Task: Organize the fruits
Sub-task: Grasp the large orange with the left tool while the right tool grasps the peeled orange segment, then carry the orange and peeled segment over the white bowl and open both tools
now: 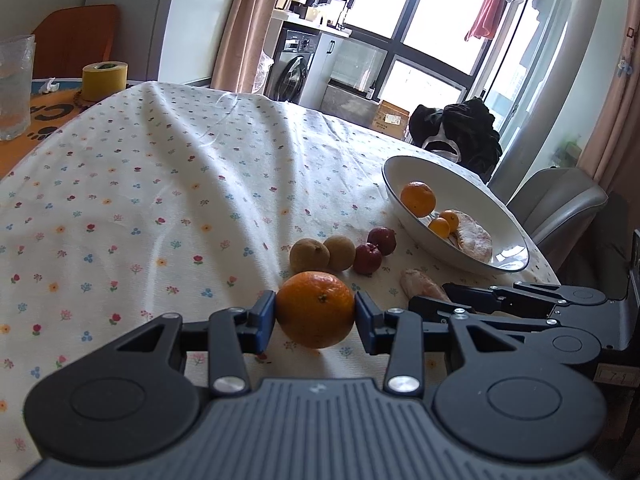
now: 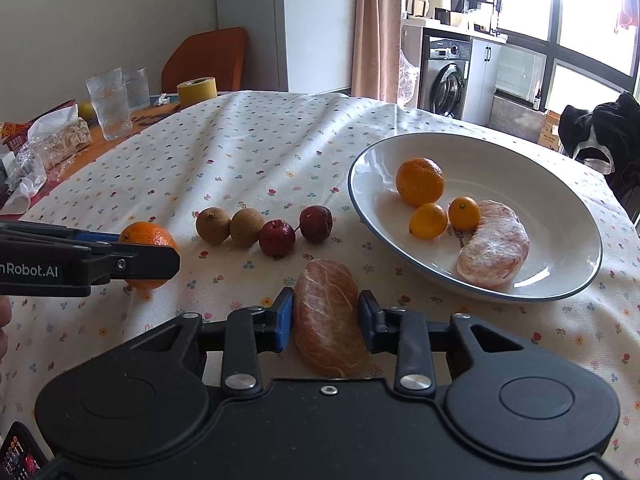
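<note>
So both grippers are loaded at once. Closest to the right wrist camera, the right gripper [image 2: 326, 320] has its blue pads pressed against both sides of a peeled citrus segment [image 2: 330, 316], which sits just short of the white bowl [image 2: 500, 148]. I can't tell if it's lifted off the tablecloth [image 1: 160, 180] yet. The left gripper [image 1: 315, 314] is clamped the same way around a whole orange [image 1: 315, 309], further out on the side away from the bowl. My guess is both pieces are headed for the bowl, since it already holds another orange [image 2: 420, 181], two small yellow-orange fruits [image 2: 428, 221] and a second peeled segment [image 2: 494, 246].

Between the held orange and the bowl there's a neat row: two brown fruits [image 2: 230, 225], then two dark red ones [image 2: 296, 230], which looks sorted by kind. Readable text: "nRobot.AI" on the left gripper's side, cut off by the frame edge. Way past the bowl, a roll of yellow tape [image 2: 197, 90] and drinking glasses [image 2: 109, 103].
</note>
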Demonstrator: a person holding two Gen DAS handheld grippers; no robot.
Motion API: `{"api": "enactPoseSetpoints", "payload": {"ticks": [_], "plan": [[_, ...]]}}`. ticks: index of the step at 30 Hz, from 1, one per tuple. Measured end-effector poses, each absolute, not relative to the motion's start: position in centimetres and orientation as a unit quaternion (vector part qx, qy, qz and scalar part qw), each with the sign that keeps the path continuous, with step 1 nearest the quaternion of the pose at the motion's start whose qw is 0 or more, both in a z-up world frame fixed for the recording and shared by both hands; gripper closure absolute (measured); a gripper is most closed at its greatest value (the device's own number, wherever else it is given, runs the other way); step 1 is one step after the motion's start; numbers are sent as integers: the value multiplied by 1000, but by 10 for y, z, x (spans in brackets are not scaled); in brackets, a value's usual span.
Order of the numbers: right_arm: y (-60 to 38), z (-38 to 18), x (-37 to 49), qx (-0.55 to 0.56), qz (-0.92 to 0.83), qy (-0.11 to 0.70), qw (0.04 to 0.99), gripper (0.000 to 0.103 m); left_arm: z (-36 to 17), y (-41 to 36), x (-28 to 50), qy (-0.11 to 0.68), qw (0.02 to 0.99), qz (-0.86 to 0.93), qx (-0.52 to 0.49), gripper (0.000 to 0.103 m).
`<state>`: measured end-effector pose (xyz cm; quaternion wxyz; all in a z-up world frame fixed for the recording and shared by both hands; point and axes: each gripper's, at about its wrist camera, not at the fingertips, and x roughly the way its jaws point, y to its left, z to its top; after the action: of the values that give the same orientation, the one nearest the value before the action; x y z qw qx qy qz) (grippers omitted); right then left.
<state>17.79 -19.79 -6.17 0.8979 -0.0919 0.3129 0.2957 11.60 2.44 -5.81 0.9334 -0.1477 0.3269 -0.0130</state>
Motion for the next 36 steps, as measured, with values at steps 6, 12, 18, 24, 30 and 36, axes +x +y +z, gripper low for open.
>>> {"api": "enactPoseSetpoints", "payload": {"ticks": [6, 12, 18, 24, 30, 36], "plan": [[-210, -52, 177, -70, 315, 310, 894, 80, -53, 23, 114, 323, 935, -13, -146, 62], [-218, -52, 175, -55, 319, 307, 895, 80, -50, 17, 118, 322, 936, -14, -140, 62], [-227, -43, 172, -47, 323, 289, 900, 81, -45, 8, 124, 321, 938, -20, -130, 62], [-238, -33, 174, -33, 322, 274, 906, 81, -38, -2, 131, 316, 941, -29, -118, 62], [-249, -28, 179, -24, 312, 262, 913, 81, -31, -10, 137, 312, 943, -36, -109, 62], [-262, -25, 186, -19, 294, 254, 921, 81, -26, -20, 147, 309, 945, -44, -98, 62]]}}
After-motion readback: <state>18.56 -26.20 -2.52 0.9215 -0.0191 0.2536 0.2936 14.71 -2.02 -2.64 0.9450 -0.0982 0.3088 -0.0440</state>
